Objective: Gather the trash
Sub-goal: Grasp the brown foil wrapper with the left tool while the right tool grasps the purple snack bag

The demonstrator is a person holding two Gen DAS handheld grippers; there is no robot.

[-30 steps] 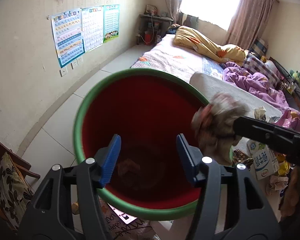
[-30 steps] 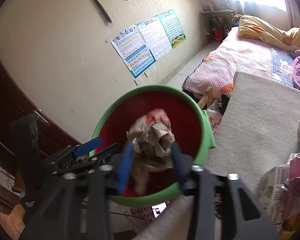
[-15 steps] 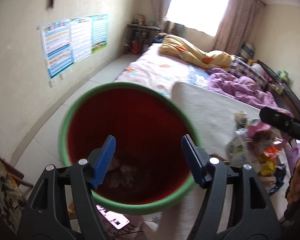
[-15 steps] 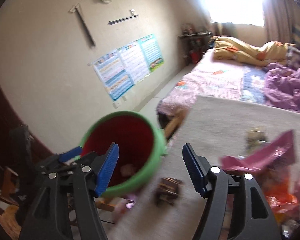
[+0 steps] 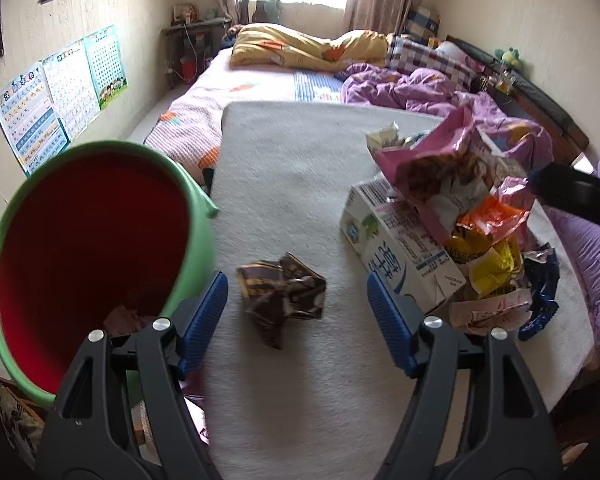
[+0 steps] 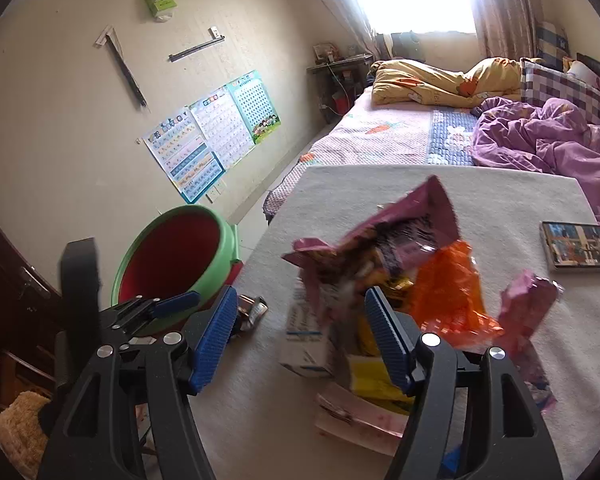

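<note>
Left gripper (image 5: 296, 304): jaws apart and opening, blue pads touching nothing. Between them, lower down on the pale surface (image 5: 284, 184) — a crumpled dark brown wrapper (image 5: 282, 294), lying free and not gripped. Just left of it, tilted toward the camera, a green bucket with a red inside (image 5: 80, 240), some scraps dim at its bottom. To the right of the wrapper, a white milk carton (image 5: 396, 256) lying on its side, its far end under a heap of trash: a pink foil bag (image 5: 440, 160) on top, orange and yellow wrappers (image 5: 488, 236) below, a dark blue wrapper (image 5: 540, 292) at the heap's right edge.

Right gripper (image 6: 298, 336): jaws also standing well apart, nothing pressed by the pads. Seen through the gap, blurred — the milk carton's end and the pink bag rising above it; whether either pad brushes the heap, cannot tell. Orange wrapper (image 6: 448, 296) just right of the gap, yellow piece (image 6: 374, 376) beneath. Far right on the same surface, apart from the heap, a flat framed picture or tablet (image 6: 580, 246). Bucket visible at left here too, beside the surface's edge, with the left gripper's black frame in front of it.
</note>
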